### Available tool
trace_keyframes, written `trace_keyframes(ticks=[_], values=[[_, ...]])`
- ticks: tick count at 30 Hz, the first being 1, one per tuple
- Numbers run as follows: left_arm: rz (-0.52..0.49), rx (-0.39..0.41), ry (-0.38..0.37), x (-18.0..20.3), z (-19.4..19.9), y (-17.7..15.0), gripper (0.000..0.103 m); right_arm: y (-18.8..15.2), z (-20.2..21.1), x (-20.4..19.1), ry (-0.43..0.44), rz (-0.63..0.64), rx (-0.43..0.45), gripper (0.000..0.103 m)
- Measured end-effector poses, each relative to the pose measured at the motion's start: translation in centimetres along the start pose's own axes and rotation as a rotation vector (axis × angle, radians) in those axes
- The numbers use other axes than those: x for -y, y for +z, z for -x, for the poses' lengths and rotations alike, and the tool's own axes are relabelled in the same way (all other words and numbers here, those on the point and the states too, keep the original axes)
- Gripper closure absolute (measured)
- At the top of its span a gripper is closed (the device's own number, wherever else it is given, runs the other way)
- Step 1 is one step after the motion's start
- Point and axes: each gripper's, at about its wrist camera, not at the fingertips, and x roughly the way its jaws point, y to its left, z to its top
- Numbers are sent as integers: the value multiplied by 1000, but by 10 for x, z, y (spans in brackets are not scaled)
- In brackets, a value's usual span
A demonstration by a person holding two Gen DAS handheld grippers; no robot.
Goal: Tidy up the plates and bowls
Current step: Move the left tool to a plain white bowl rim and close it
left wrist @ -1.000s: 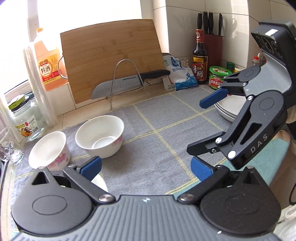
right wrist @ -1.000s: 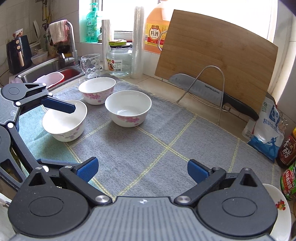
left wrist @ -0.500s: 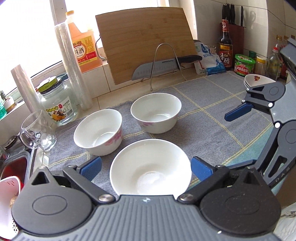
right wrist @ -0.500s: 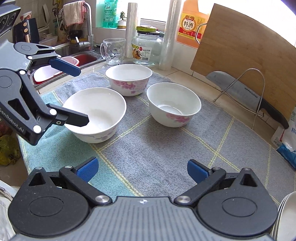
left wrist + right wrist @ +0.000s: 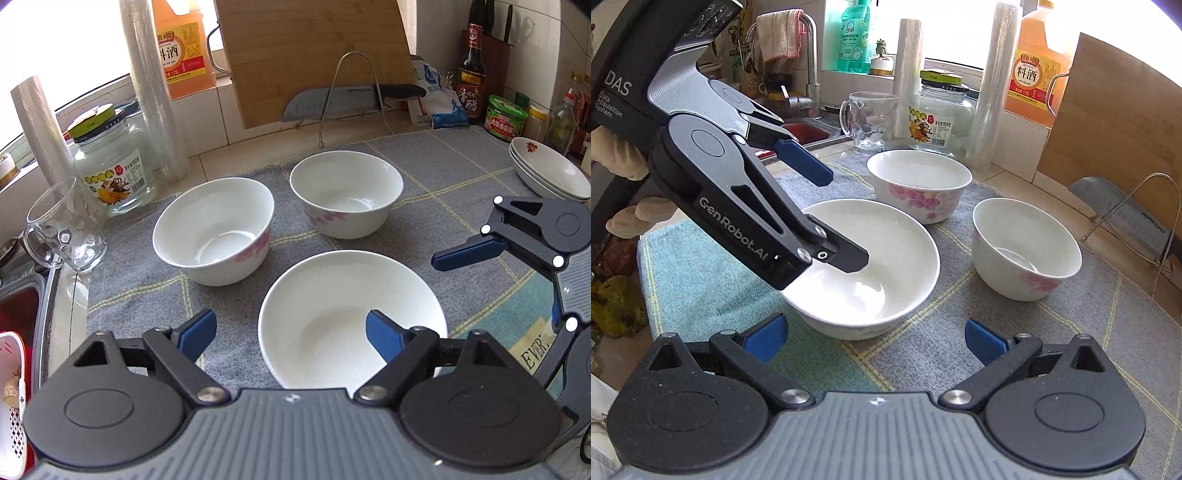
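Observation:
Three white bowls with pink flowers stand on a grey mat. The nearest, widest bowl [image 5: 351,314] [image 5: 871,273] lies under my left gripper [image 5: 288,336], which is open; one finger hangs over the bowl's inside and the other outside its left rim. Behind it stand a left bowl [image 5: 214,229] [image 5: 919,184] and a right bowl [image 5: 347,192] [image 5: 1027,247]. My right gripper [image 5: 875,338] is open and empty, just in front of the wide bowl. A stack of white plates [image 5: 546,170] sits at the far right.
A glass mug [image 5: 62,229], a jar [image 5: 110,166], film rolls and an oil bottle [image 5: 181,44] line the back left. A cutting board [image 5: 314,51] and knife on a rack stand behind. Sauce bottles and jars stand at the back right. A sink [image 5: 805,133] is at the left.
Both grippers have swung left toward the bowls. My left gripper has come down over the nearest wide bowl, and my right gripper has moved close in front of it.

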Motion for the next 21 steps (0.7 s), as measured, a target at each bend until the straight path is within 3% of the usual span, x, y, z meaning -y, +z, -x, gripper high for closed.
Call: trace_keyframes(ticks=[4, 7, 14, 21], values=[[15, -23, -31, -3, -5, -2, 26, 3, -5, -5, 12, 13, 6, 7], [26, -32, -50, -5, -7, -3, 32, 3, -7, -6, 26, 10, -1, 18], [36, -43, -92, -9, -10, 1, 44, 3, -9, -7, 29, 16, 2, 21], [37, -57, -130, -11, -13, 3, 48, 2, -9, -6, 29, 12, 3, 21]])
